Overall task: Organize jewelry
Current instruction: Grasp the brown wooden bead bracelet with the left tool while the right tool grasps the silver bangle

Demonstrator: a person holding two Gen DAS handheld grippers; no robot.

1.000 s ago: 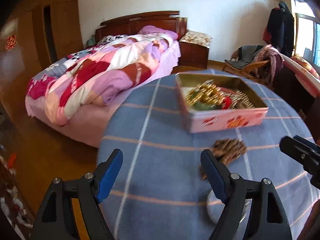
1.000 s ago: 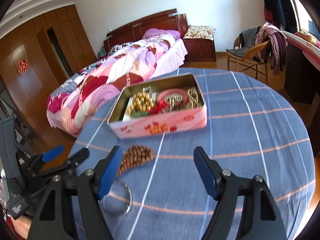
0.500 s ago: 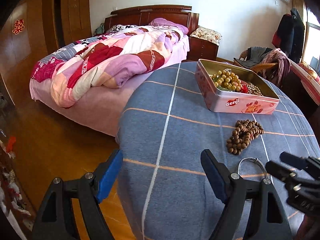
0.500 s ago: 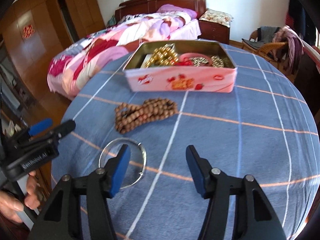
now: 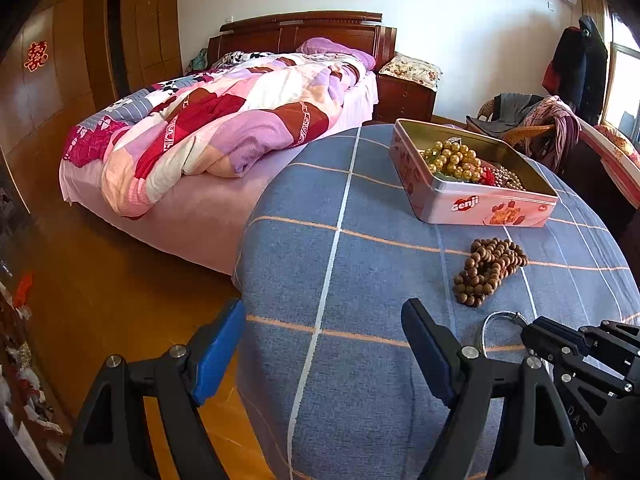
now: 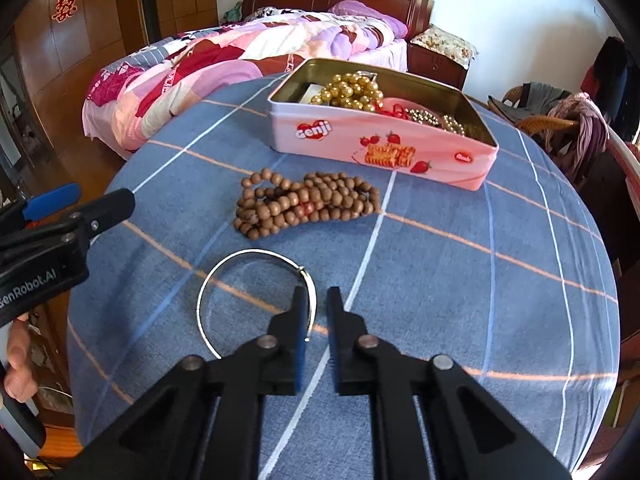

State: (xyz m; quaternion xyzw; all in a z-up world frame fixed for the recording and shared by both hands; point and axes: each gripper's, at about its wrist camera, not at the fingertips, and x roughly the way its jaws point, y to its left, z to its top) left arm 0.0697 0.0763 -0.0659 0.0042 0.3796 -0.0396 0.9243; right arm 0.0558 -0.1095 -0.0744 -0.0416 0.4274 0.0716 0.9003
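A thin silver bangle [image 6: 248, 254] lies flat on the blue checked tablecloth [image 6: 460, 280], near its front edge. My right gripper [image 6: 316, 292] points down at it, its jaws shut on the bangle's right rim. In the left wrist view the same bangle [image 5: 496, 316] shows beside the right gripper's tips [image 5: 530, 334]. A pile of brown wooden beads [image 6: 304, 204] rests just beyond the bangle. Behind it stands an open pink tin [image 6: 384, 148] holding gold beads and other jewelry. My left gripper [image 5: 322, 312] hangs open and bare over the table's left edge.
A hand [image 6: 18, 364] holds the left gripper [image 6: 100, 200] at the left. A bed with a patchwork quilt [image 5: 224, 128] stands beyond the table, over a wooden floor [image 5: 120, 300]. A chair draped with clothes [image 5: 536, 120] is at the back right.
My right gripper came down and forward over the bangle and its jaws closed from wide apart onto the rim. The left gripper swung left early on, then stayed still and open.
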